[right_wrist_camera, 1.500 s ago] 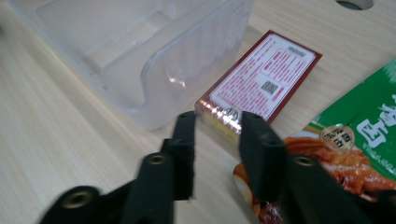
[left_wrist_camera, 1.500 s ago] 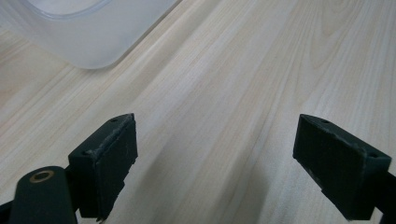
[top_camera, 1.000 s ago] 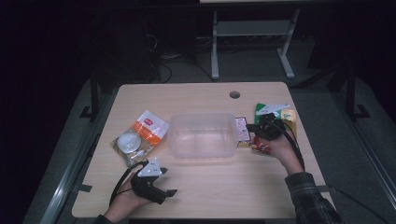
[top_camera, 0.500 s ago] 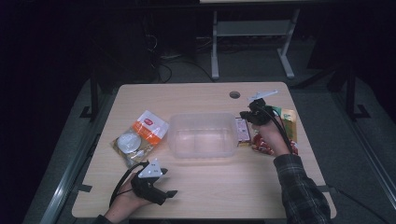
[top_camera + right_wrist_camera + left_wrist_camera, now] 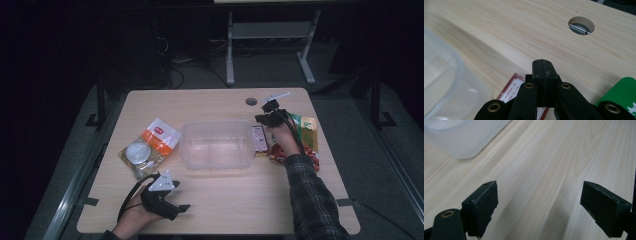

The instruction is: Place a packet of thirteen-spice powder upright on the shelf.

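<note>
Right gripper (image 5: 266, 111) hovers, jaws pressed together on nothing, over the red-and-white packet (image 5: 259, 140) lying lengthwise beside the tub (image 5: 216, 145); left gripper (image 5: 167, 202) spread

The desk (image 5: 215, 205) is a light wood-grain top with rounded corners and a round cable hole (image 5: 251, 101) near its far edge. A clear plastic container (image 5: 216, 145) sits at its centre. An orange-and-white packet (image 5: 150, 152) lies just left of the container. A small red-and-white packet (image 5: 259, 140) lies against the container's right side, with green and yellow packets (image 5: 306, 129) beyond it.
</note>
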